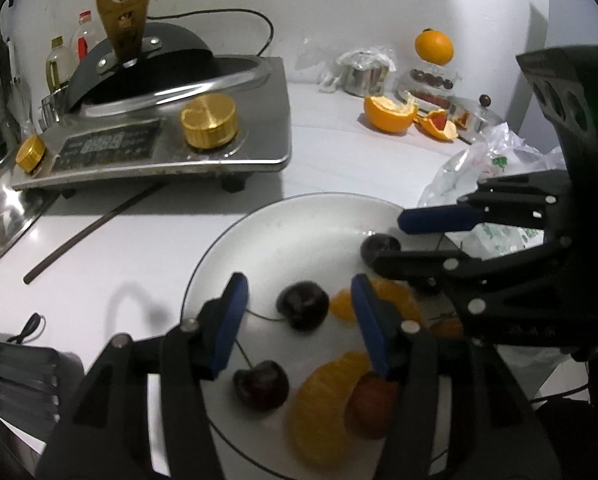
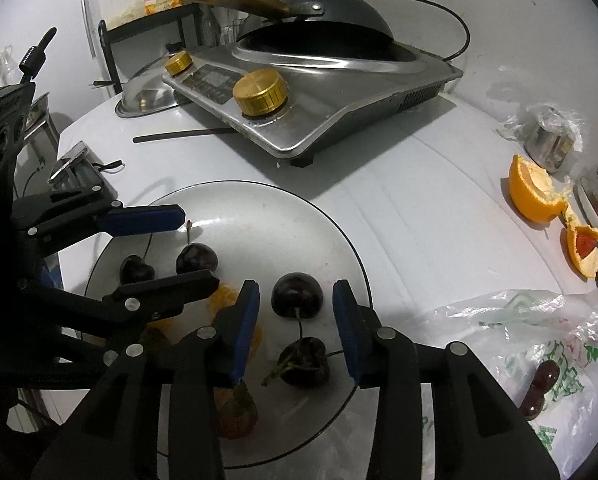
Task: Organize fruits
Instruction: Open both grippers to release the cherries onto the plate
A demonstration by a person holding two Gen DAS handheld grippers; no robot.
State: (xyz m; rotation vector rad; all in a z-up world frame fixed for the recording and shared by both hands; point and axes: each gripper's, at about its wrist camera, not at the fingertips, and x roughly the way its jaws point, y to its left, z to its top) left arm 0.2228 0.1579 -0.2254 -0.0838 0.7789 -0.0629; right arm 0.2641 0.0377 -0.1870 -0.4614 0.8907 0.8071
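Note:
A white plate [image 1: 299, 224] holds dark cherries [image 1: 303, 306] and peeled orange segments [image 1: 323, 404]. It also shows in the right wrist view [image 2: 259, 204]. My left gripper [image 1: 299, 312] is open and empty, its jaws either side of a cherry just above the plate. My right gripper [image 2: 295, 316] is open and empty over two cherries [image 2: 297, 294] at the plate's right side. In the left wrist view it [image 1: 395, 236] reaches in from the right beside another cherry [image 1: 379, 246]. A whole orange [image 1: 434, 47] stands at the back.
An induction cooker [image 1: 171, 136] with a black wok [image 1: 155, 60] stands at the back left. Orange peel [image 1: 391, 114], metal pots [image 1: 365, 74] and a plastic bag [image 2: 539, 344] with dark fruit lie to the right. A dark chopstick [image 1: 87, 232] lies left of the plate.

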